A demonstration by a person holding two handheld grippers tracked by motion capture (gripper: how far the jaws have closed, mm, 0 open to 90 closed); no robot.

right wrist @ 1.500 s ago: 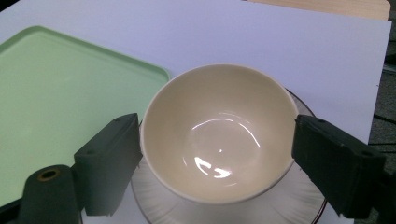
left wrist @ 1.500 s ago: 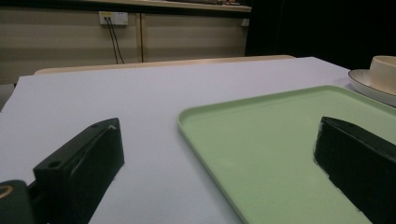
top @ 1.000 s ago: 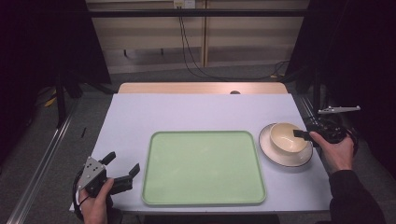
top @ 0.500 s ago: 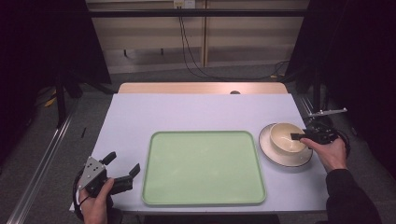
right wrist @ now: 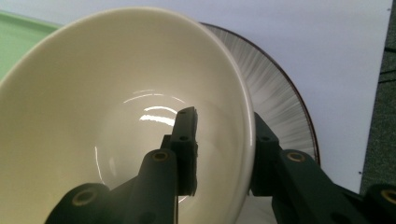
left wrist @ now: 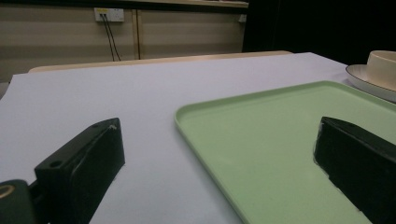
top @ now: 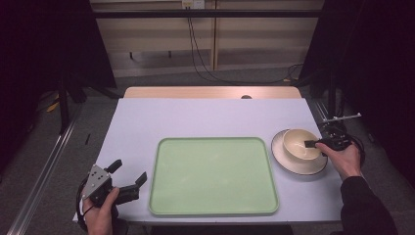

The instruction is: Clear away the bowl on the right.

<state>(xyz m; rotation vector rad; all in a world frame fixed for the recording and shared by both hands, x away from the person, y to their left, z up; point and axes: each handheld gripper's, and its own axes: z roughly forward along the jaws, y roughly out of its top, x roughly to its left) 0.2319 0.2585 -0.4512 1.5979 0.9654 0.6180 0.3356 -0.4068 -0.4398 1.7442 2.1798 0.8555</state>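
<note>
A cream bowl (top: 298, 143) stands on a cream plate with a dark rim (top: 286, 161) at the right of the white table. My right gripper (top: 313, 145) is at the bowl's right rim and open. In the right gripper view one jaw is inside the bowl (right wrist: 116, 93) and the other outside its wall, above the plate (right wrist: 280, 107); a gap shows between the inner jaw and the wall. My left gripper (top: 129, 171) rests open at the table's front left, beside an empty green tray (top: 213, 176), with nothing between its jaws.
The left gripper view looks low across the table, with the tray's near corner (left wrist: 280, 140) between the jaws and the bowl (left wrist: 383, 67) on its plate (left wrist: 369, 81) far right. Cables hang at the wall behind the table. Dark floor surrounds the table.
My right gripper has shifted a little lower and nearer over the bowl's right rim, and its jaws now straddle the wall. The left gripper has not moved.
</note>
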